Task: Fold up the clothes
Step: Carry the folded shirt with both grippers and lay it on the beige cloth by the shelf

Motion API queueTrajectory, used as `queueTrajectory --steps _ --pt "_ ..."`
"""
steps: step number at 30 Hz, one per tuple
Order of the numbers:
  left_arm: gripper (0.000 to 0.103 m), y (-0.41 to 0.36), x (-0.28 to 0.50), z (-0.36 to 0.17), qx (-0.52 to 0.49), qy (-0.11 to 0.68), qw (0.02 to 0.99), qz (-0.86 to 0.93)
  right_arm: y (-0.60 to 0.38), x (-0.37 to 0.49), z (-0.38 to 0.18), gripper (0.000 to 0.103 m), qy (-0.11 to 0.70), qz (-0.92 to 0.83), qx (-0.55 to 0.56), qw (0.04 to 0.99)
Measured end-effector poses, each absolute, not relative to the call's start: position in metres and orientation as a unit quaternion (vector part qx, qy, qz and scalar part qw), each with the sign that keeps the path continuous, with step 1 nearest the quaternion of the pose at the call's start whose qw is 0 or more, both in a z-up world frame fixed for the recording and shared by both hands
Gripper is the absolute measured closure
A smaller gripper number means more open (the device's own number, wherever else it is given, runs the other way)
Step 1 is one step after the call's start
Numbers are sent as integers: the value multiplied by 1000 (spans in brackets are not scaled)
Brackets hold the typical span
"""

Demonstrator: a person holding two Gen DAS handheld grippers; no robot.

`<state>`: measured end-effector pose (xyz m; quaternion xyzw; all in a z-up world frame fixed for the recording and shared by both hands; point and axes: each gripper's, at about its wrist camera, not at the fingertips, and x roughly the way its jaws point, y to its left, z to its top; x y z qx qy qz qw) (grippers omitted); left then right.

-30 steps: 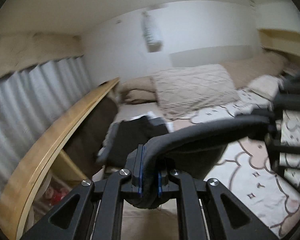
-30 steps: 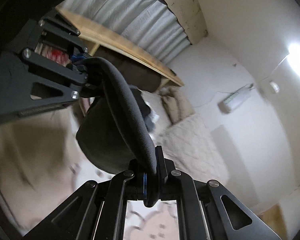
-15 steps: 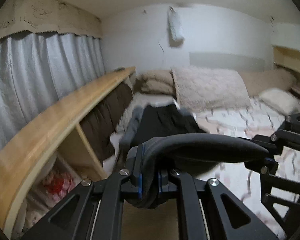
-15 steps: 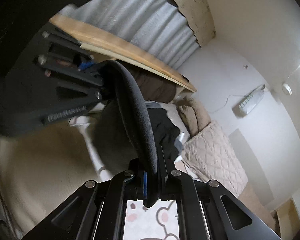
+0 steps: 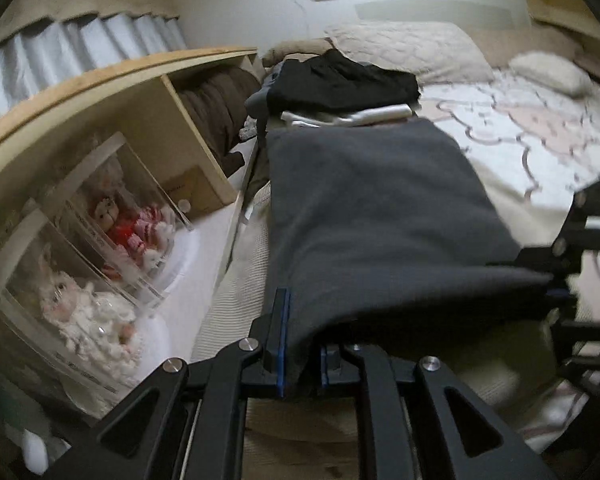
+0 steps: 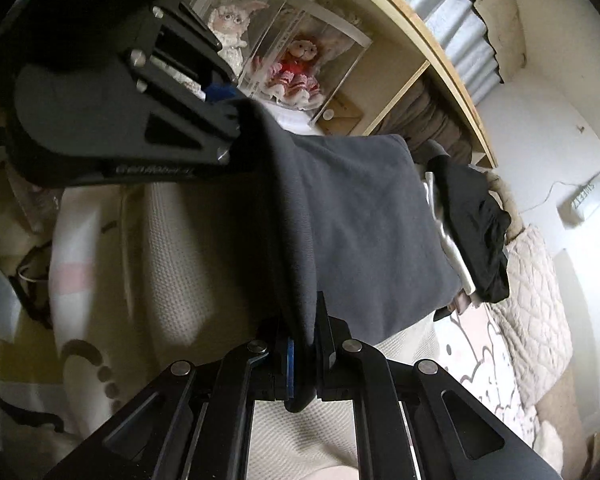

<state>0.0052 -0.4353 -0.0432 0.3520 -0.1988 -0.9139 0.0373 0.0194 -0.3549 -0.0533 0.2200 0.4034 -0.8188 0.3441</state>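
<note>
A dark grey garment [image 5: 372,208] is stretched flat over the bed, its far end lying toward a pile of clothes. My left gripper [image 5: 300,356] is shut on its near left corner. My right gripper [image 6: 304,344] is shut on the other near corner; it shows at the right edge of the left wrist view [image 5: 560,272]. The garment also fills the right wrist view [image 6: 360,232], and the left gripper [image 6: 228,136] shows there at the upper left. Beyond the garment lies a pile with a black garment [image 5: 340,80] on white folded cloth [image 5: 356,116].
A wooden shelf unit [image 5: 140,92] runs along the left of the bed, with dolls in clear boxes [image 5: 128,224] and a brown blanket [image 5: 220,112]. Quilted beige pillows [image 5: 412,48] lie at the head. The patterned bedsheet [image 5: 540,128] spreads to the right.
Both grippers have swung down toward the bed. The grey garment, held bunched in the air before, is now spread out flat with its far end down by the pile.
</note>
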Motion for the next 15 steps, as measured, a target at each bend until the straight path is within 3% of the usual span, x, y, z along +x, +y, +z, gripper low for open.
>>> queueTrajectory --steps 3,5,8,11,13,14,15 --pt "88 -433 9 -52 357 -236 31 -903 -353 20 -57 95 393 -819 235 346" --pt "81 -435 12 -56 360 -243 33 -900 -352 18 -62 95 390 -817 237 353" --pt "51 -446 23 -51 356 -218 49 -907 -351 17 -69 95 386 -815 231 364" --pt "40 -465 32 -41 360 -165 59 -916 -348 16 -72 90 372 -816 230 379" --pt "36 -473 37 -36 370 -141 70 -916 -340 19 -66 68 337 -812 246 409" --pt "36 -476 39 -33 376 -130 76 -914 -336 22 -61 42 321 -810 252 421" --pt "36 -479 41 -31 383 -121 81 -912 -331 28 -55 32 303 -810 252 433"
